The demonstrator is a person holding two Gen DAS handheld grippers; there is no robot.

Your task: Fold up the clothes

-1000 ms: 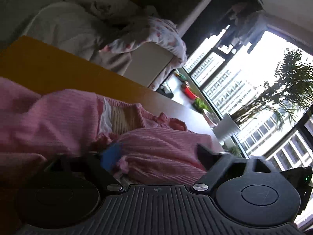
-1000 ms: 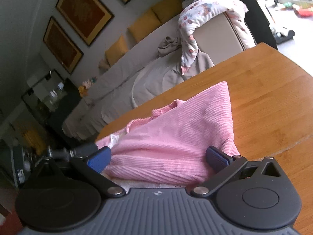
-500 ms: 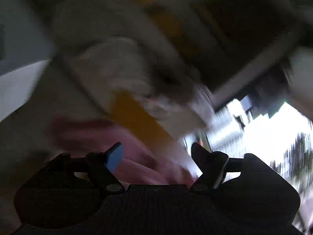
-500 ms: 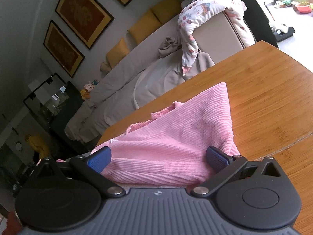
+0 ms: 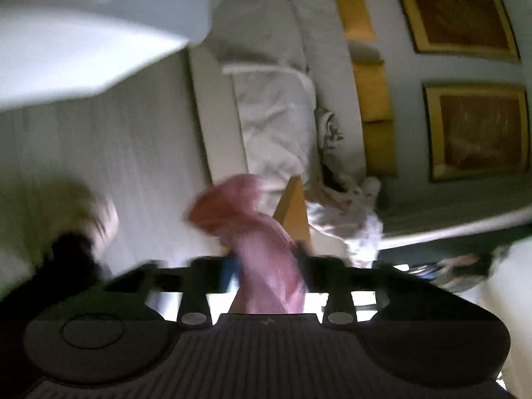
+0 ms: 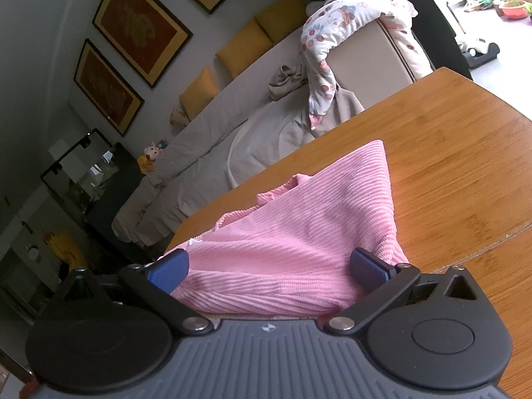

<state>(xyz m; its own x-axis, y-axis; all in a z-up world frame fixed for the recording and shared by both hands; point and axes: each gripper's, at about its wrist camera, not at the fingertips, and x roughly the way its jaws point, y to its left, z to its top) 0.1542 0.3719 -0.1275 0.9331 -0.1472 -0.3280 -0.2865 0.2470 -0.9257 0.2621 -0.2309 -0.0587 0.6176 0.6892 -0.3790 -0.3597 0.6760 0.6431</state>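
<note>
- Left gripper (image 5: pixel 266 262), in the left wrist view: 2 fingers pinched narrow on a bunch of the pink garment (image 5: pixel 262 249), lifted clear with the sofa (image 5: pixel 276 123) and 2 framed pictures (image 5: pixel 465 83) turned sideways behind. Heavily blurred; grip depth hard to judge.
- Same view: a sliver of wooden table (image 5: pixel 292 206) just beyond the cloth; nothing else of the garment's lay readable here.
- Right gripper (image 6: pixel 269 266), in the right wrist view: fingers spread wide, resting over the pink garment (image 6: pixel 299 226) without pinching it. Ribbed cloth lying on the wooden table (image 6: pixel 449 166) as a doubled panel tapering to a far corner.
- Risk 1: pinched bunch slipping out mid-swing, dropping the fold crooked.
- Risk 2: unclamped cloth dragging across the smooth wood under the pull, spoiling the layers.
- Risk 3: near edge sliding off the table.
</note>
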